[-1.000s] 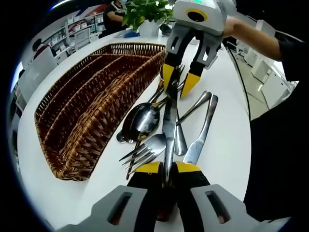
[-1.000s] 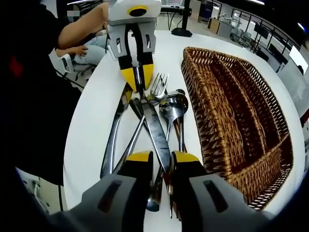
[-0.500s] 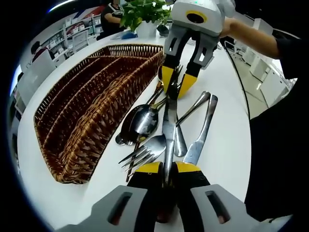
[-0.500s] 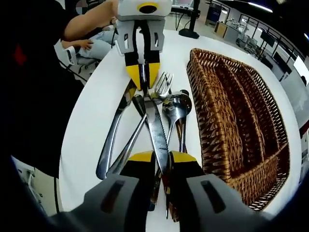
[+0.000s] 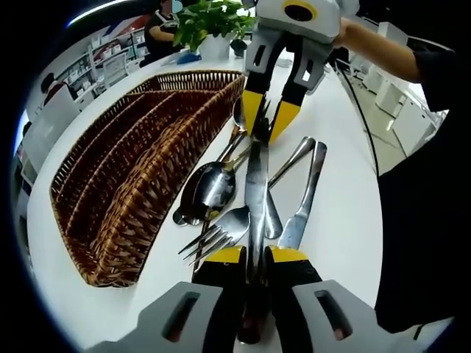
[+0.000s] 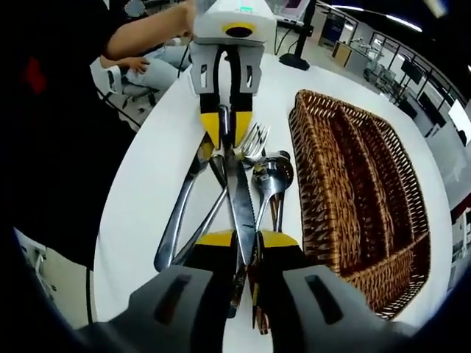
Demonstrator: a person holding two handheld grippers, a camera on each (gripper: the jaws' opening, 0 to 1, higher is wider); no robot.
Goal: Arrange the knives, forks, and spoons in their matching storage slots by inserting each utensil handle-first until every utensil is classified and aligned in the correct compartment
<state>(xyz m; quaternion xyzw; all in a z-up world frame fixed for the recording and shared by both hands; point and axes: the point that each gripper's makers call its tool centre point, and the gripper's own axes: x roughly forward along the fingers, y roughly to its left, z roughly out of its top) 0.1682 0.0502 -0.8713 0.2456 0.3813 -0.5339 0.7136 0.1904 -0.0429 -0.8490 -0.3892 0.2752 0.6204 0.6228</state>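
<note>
Both grippers hold one knife (image 5: 255, 193), one at each end. The left gripper (image 5: 255, 257) is squeezed shut on one end, and the right gripper (image 6: 235, 241) is squeezed shut on the other. The knife lies above a pile of cutlery on the white table (image 5: 346, 220). Under it sit a fork (image 5: 221, 229), a spoon (image 5: 213, 184) and another knife (image 5: 305, 198). The wicker tray (image 5: 125, 162) with long slots is just beside the pile. A green plant (image 5: 210, 18) stands past the tray.
</note>
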